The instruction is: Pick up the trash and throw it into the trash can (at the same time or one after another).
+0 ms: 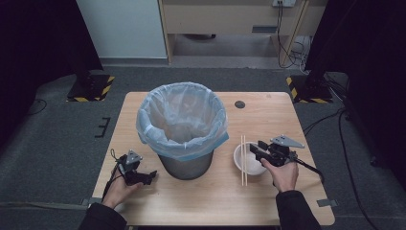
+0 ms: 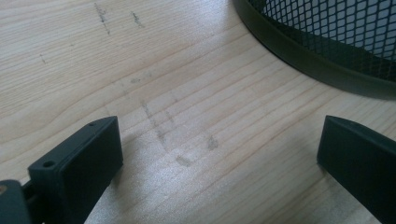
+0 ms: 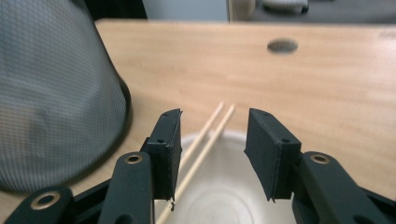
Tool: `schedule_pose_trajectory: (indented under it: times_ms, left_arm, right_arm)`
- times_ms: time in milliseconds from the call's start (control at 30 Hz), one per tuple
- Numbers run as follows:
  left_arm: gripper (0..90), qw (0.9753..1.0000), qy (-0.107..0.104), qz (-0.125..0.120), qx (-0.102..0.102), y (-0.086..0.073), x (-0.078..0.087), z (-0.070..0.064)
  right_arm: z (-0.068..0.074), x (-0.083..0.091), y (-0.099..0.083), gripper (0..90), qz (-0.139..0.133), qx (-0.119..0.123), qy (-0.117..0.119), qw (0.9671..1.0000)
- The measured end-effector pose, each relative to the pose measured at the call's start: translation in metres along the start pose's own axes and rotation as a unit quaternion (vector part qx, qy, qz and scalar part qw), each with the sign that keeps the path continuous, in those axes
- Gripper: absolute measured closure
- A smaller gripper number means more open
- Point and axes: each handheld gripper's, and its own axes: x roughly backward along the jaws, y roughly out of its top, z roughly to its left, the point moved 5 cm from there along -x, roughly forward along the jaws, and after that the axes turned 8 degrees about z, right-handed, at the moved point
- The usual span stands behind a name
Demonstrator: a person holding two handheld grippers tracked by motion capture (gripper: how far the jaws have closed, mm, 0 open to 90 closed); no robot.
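A mesh metal bin (image 1: 184,158) lined with a pale blue bag (image 1: 182,117) stands mid-table. To its right sits a white bowl (image 1: 242,163) with a pair of wooden chopsticks (image 1: 243,158) laid across its rim. My right gripper (image 1: 253,148) hovers over the bowl, open, its jaws straddling the bowl's (image 3: 224,191) far rim beside the chopsticks (image 3: 205,142). My left gripper (image 1: 153,175) rests low on the table left of the bin, open, with bare wood between its jaws and the bin's base (image 2: 322,56) ahead to the right.
The wooden table (image 1: 215,201) has a round cable hole (image 1: 240,104) at the back right. Dark carpet surrounds it, with cables and stand bases with hazard tape (image 1: 91,88) behind. Bare wood lies in front of the bin.
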Motion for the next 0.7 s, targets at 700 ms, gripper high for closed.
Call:
schedule_pose_trajectory:
  times_ms: [700]
  left_arm:
    - [0.0,1.0,0.0,0.0,0.0,0.0,0.0,0.0]
  right_arm:
    - [0.011,-0.027,-0.017,65.0,0.083,-0.002,0.008,0.9965]
